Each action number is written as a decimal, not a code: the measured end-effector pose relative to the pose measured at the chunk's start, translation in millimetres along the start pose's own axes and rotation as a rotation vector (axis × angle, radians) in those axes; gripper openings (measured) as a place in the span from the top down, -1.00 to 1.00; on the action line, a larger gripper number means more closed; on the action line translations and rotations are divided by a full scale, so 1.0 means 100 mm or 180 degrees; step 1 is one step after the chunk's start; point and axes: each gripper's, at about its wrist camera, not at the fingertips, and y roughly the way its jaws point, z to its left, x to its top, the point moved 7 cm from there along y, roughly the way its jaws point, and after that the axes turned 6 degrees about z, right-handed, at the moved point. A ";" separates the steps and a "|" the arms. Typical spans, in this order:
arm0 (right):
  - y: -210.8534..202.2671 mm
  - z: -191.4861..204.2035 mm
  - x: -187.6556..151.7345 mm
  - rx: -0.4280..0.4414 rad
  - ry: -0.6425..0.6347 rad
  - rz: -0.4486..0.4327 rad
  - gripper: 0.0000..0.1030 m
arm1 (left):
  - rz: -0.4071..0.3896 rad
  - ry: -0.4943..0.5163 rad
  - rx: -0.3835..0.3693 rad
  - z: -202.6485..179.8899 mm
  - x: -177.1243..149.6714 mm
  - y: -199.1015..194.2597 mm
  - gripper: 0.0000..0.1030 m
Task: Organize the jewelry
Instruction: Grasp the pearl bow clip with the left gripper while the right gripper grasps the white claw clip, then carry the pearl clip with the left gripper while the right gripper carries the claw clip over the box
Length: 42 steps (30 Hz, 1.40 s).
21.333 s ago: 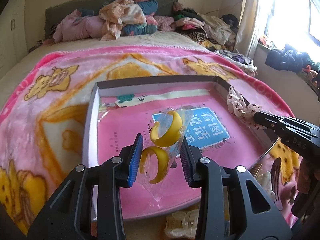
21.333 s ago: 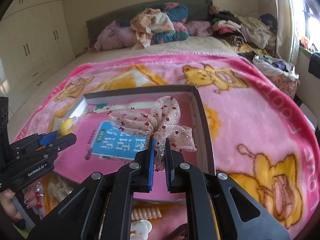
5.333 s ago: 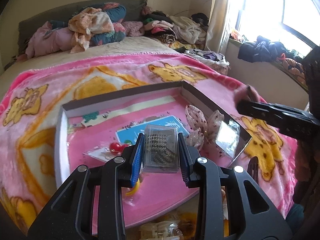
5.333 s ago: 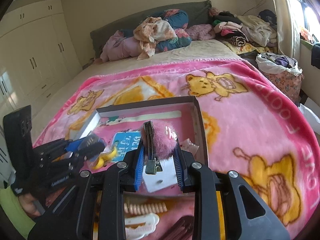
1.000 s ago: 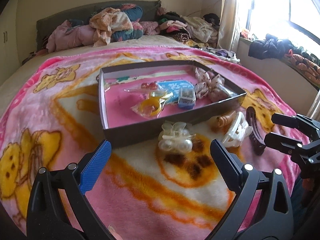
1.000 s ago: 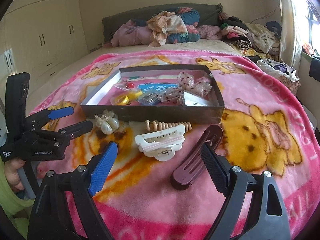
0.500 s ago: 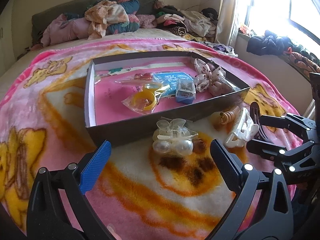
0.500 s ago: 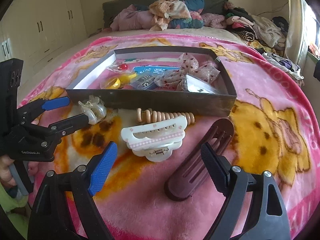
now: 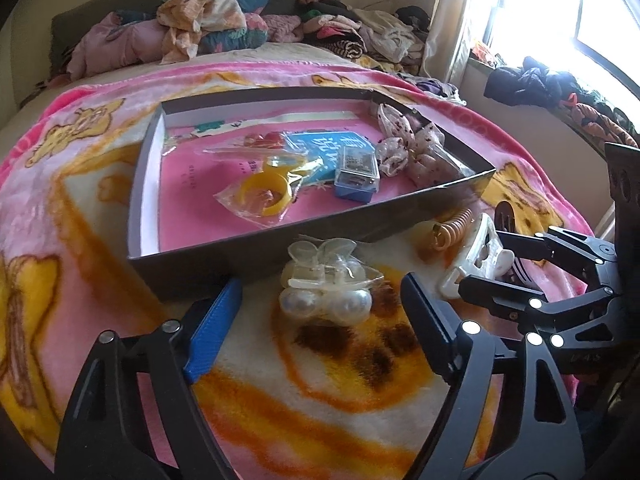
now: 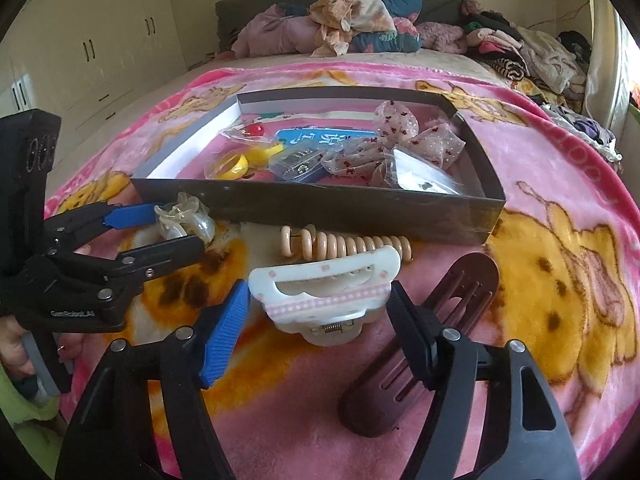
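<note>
Bed with pink cartoon blanket [image 10: 560, 184], serving as work surface; heaped clothing at the headboard end, outside the task. Shallow dark box [image 10: 320, 206] with pink printed floor, set mid-blanket as the collecting tray. Already stowed inside, largest first: sheer bow hair tie with red dots [image 10: 400, 140] against the right wall; clear packet with white card [image 10: 424, 178] at the near right corner; bagged yellow rings [image 9: 264, 196] left of centre; small clear case with blue base [image 9: 356, 174] in the middle; bagged red beads [image 9: 264, 140] toward the back. Outstanding on the blanket before the box's near wall, four pieces: long maroon hair clip [image 10: 424, 344], lying at a slant, farthest right; white claw clip with pink gingham band [image 10: 332, 294]; peach spiral hair coil [image 10: 344, 244], touching the box wall; clear claw clip with pearl beads [image 9: 326, 284], just beside the left end of the wall. Left gripper [image 9: 320, 320]: jaws just drawn in from wide, flanking the pearl clip, pads apart from it, nothing held. Right gripper [image 10: 320, 320]: jaws likewise just narrowed, bracketing the white claw clip, pads close at either end but apparently not yet pressing. Judged status: a little over half sorted, five lots boxed, four left; both pickups at the closing stage, transfer into the box to come.
</note>
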 end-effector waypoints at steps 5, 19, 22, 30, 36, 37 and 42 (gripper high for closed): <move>-0.07 -0.01 -0.03 0.0060 0.0084 -0.0065 -0.30 | 0.0028 0.0027 0.0030 -0.02 0.00 0.02 -0.32; -0.41 -0.09 -0.14 0.0061 0.0282 -0.0316 -0.30 | 0.0080 0.0079 0.0073 -0.10 -0.01 0.02 0.30; -0.47 -0.10 -0.14 0.0052 0.0303 -0.0354 -0.30 | 0.0062 0.0116 0.0048 -0.15 0.00 -0.01 0.30; -0.58 -0.12 -0.16 0.0037 0.0382 -0.0415 -0.30 | -0.0023 0.0186 -0.0019 -0.30 0.04 -0.14 0.30; -0.68 -0.20 -0.17 0.0004 0.0457 -0.0469 -0.30 | -0.0100 0.0232 -0.0064 -0.41 0.11 -0.22 0.30; -0.71 -0.22 -0.17 -0.0003 0.0468 -0.0485 -0.30 | -0.0110 0.0233 -0.0070 -0.42 0.13 -0.22 0.30; -0.79 -0.27 -0.14 -0.0034 0.0506 -0.0528 -0.30 | -0.0156 0.0246 -0.0115 -0.48 0.20 -0.26 0.30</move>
